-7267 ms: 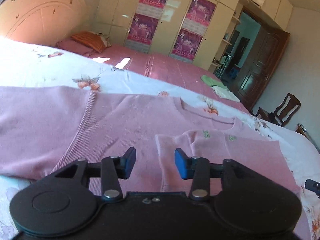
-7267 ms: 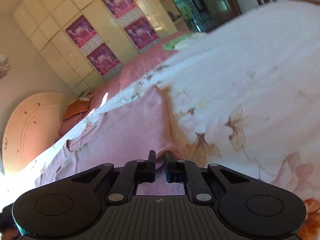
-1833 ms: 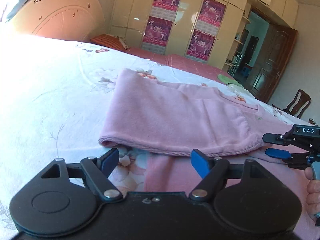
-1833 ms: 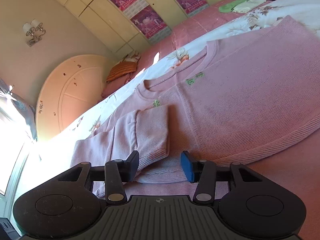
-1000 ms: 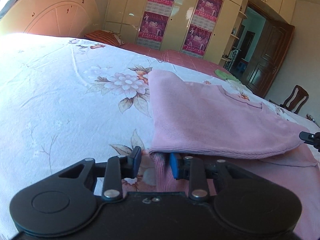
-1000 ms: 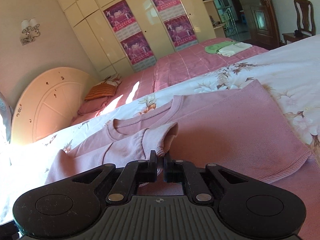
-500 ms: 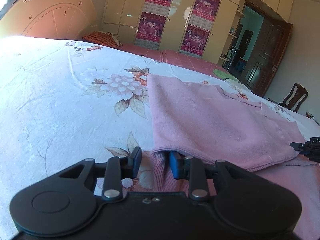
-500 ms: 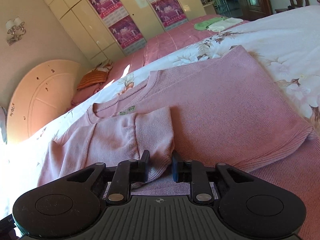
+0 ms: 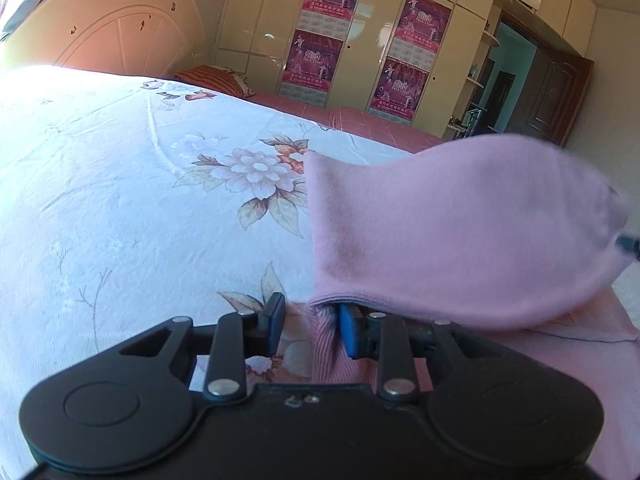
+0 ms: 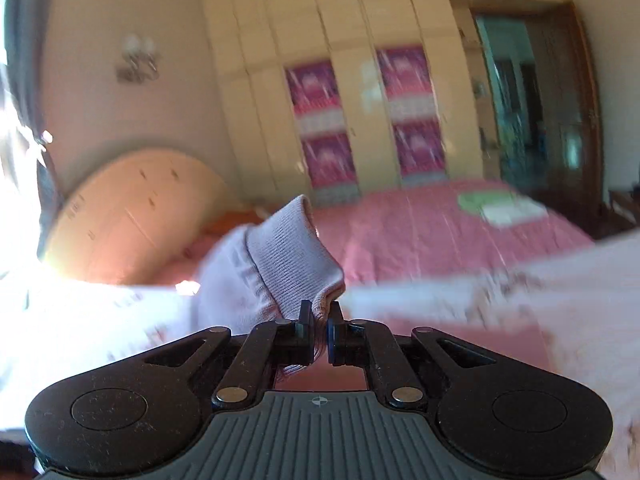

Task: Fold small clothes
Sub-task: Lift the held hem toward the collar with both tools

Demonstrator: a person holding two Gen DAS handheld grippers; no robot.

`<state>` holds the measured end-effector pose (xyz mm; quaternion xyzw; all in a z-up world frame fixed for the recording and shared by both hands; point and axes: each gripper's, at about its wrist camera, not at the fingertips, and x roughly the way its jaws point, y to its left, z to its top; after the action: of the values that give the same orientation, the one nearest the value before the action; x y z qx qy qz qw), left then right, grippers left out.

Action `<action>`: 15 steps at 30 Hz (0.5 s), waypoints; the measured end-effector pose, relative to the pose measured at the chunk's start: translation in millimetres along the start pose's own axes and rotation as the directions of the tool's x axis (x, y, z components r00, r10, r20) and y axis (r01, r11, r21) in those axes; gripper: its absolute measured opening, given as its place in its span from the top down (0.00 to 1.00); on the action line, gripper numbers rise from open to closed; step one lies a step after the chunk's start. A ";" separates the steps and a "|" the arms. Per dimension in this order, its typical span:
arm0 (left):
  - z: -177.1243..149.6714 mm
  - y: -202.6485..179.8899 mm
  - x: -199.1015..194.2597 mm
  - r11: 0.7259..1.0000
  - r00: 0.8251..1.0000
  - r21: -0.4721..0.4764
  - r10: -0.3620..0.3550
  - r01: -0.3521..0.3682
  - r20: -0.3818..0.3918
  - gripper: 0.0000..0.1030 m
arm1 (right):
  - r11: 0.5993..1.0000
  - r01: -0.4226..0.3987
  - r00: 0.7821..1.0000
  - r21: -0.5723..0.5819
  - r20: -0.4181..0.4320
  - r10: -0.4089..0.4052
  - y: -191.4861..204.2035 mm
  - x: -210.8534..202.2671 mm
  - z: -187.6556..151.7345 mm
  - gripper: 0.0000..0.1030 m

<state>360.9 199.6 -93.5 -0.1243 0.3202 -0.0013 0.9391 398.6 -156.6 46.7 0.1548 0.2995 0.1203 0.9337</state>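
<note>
A pink knit sweater lies on the floral bedsheet. My left gripper rests low at its near left corner. Its blue pads stand a little apart with the ribbed hem between them. The hem lies against the right pad, and a strip of sheet shows beside the left pad. My right gripper is shut on the sweater's ribbed sleeve cuff and holds it up off the bed. In the left wrist view the lifted pink layer rises to the right, where the right gripper's dark tip shows at the edge.
Beyond this bed stands a second bed with a red cover, carrying folded green and white clothes. A cream wardrobe with purple posters lines the far wall. A rounded headboard is at the left and a dark door at the right.
My right gripper has risen with the cuff in it, and the view now tips toward the wall. The sweater's upper layer has lifted off the bed at its right end. The left gripper has stayed put.
</note>
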 end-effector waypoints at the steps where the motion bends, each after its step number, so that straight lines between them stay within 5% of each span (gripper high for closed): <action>1: 0.0 0.3 0.0 1.000 1.000 0.000 -0.001 0.001 -0.001 0.72 | 1.000 0.017 0.999 0.011 -0.049 -0.016 -9.3 13.5 -15.2 0.95; 4: 0.3 0.9 0.6 1.000 1.000 -0.001 -0.003 0.003 -0.004 0.72 | 0.997 0.070 0.989 0.025 -0.134 -0.066 -24.6 33.6 -47.1 0.95; 9: 0.9 -0.2 1.0 1.000 1.000 0.005 0.000 0.000 -0.006 0.72 | 0.996 0.077 0.991 0.038 -0.113 -0.072 -26.4 33.2 -47.5 0.95; 15: 1.8 -0.1 1.9 1.000 1.000 0.004 -0.002 0.002 -0.006 0.71 | 1.000 0.031 0.999 0.003 0.045 -0.031 -15.6 -7.3 -13.2 0.95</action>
<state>363.5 199.8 -93.2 -0.1226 0.3231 -0.0032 0.9384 387.0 -170.4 34.7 0.1541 0.2811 0.1021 0.9417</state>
